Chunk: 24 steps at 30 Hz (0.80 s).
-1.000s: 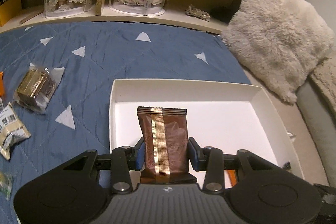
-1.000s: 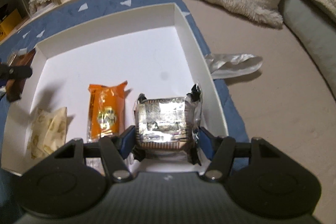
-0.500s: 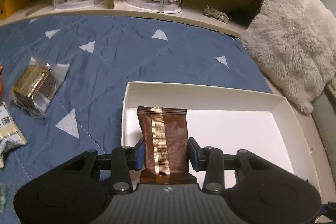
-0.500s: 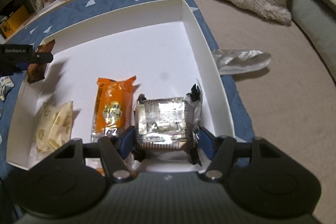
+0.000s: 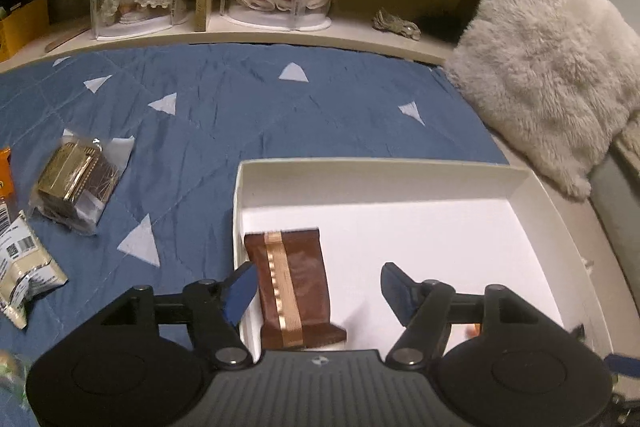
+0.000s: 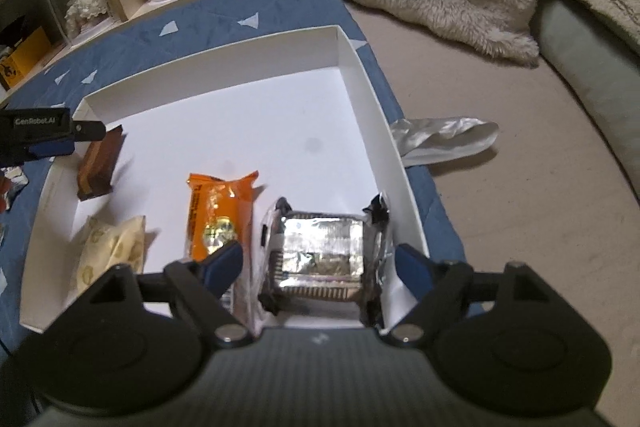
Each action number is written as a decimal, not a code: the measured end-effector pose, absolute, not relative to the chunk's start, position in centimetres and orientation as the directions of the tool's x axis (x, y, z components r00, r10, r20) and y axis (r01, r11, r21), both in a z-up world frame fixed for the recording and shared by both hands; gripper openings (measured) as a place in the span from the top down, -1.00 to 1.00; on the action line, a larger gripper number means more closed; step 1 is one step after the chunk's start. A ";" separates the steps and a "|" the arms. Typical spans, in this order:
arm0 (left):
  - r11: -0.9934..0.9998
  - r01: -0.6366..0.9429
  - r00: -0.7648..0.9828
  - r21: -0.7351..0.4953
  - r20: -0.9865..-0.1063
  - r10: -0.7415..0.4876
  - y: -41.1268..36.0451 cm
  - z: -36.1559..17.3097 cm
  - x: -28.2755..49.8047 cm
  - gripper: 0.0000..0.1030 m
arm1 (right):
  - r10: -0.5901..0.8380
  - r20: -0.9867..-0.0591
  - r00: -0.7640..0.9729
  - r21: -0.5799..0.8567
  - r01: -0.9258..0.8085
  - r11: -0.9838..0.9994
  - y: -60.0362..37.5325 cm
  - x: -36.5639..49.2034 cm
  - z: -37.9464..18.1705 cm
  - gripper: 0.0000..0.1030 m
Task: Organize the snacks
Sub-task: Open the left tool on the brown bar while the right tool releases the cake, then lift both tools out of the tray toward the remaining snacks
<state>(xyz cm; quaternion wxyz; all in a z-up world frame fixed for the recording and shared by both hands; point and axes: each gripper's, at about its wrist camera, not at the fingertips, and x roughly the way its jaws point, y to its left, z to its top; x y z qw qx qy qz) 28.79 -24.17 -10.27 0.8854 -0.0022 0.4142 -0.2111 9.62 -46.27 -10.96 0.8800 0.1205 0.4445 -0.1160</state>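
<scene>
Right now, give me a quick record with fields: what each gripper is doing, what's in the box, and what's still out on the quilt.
left gripper: open, brown snack pack lying in the box between its fingers
right gripper: open, foil-wrapped snack between its fingers
white box: holds brown pack, orange pack, pale yellow pack, foil-wrapped snack
blue quilt: gold-and-brown wrapped snack, white barcode pack
</scene>
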 end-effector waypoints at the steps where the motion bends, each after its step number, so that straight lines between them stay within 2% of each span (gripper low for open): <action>1: 0.909 0.378 0.562 -0.177 -0.737 -0.377 -24.1 -10.3 28.4 -0.34 | -0.100 -0.810 0.579 0.104 0.309 0.945 -46.1 9.5 -10.8 -0.70; 6: 0.898 0.401 0.533 -0.183 -0.751 -0.391 -23.7 -10.1 26.8 -0.41 | -0.134 -0.805 0.578 0.083 0.333 0.939 -45.6 8.6 -9.9 -0.76; 9: 0.887 0.419 0.519 -0.192 -0.752 -0.408 -23.3 -9.6 25.8 -0.53 | -0.147 -0.801 0.580 0.074 0.339 0.938 -45.2 8.1 -9.5 -0.78; 11: 0.885 0.426 0.516 -0.189 -0.752 -0.409 -23.1 -9.1 25.2 -0.74 | -0.157 -0.797 0.583 0.068 0.344 0.936 -44.9 7.9 -9.3 -0.82; 17: 0.880 0.444 0.521 -0.166 -0.751 -0.405 -22.4 -7.6 23.1 -0.96 | -0.175 -0.783 0.596 0.071 0.366 0.928 -44.5 7.0 -8.4 -0.94; 24: 0.865 0.483 0.529 -0.132 -0.743 -0.409 -21.6 -6.2 20.4 -1.00 | -0.193 -0.767 0.612 0.075 0.384 0.920 -43.9 5.7 -7.3 -0.99</action>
